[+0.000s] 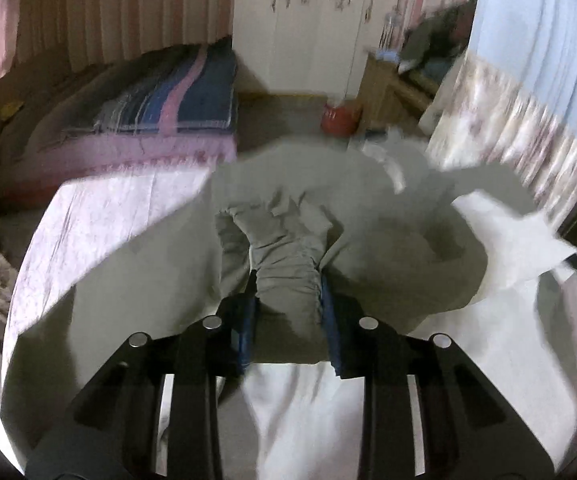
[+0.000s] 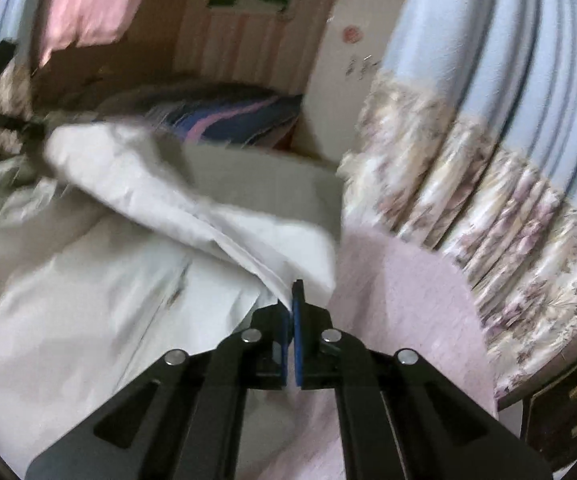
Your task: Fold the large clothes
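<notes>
A bunched fold of the white garment [image 1: 288, 256] is pinched between the fingers of the left gripper [image 1: 288, 292], the cloth being spread over the pink bed [image 1: 88, 216]. At the garment's right edge, a thin hem [image 2: 276, 280] is clamped between the pressed-together fingers of the right gripper [image 2: 290, 308], near the floral curtain [image 2: 488, 208].

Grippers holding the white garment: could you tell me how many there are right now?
2. The left gripper clamps a bunched fold of the white garment over the bed; the right gripper pinches a thin edge near the pink bedsheet.
</notes>
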A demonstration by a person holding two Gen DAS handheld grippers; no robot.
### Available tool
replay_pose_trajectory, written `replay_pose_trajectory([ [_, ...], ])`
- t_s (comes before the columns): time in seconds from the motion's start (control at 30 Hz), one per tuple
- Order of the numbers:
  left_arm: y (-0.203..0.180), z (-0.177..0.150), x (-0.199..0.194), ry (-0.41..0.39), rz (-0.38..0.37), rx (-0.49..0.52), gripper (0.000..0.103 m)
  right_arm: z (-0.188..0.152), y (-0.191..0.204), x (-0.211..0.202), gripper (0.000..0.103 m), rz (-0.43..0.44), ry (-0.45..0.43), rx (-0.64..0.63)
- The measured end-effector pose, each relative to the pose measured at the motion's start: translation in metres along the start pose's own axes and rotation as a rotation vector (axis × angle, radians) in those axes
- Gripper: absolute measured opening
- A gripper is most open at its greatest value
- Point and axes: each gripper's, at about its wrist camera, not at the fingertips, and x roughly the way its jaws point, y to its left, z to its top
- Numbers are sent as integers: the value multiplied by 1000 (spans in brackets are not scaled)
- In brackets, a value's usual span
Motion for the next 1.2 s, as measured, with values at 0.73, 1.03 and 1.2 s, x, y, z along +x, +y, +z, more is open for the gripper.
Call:
replay_pose_trajectory([
  [0.73, -2, -4, 14, 57, 79, 25, 76, 34, -76, 50, 63, 214, 69, 383],
  [1.03, 8, 2, 43, 51, 51, 0, 30, 43, -61, 76, 5, 177, 20, 378],
  [1.2, -11, 7, 30, -57, 89, 77, 28, 50, -70, 52, 5, 60, -51, 344],
])
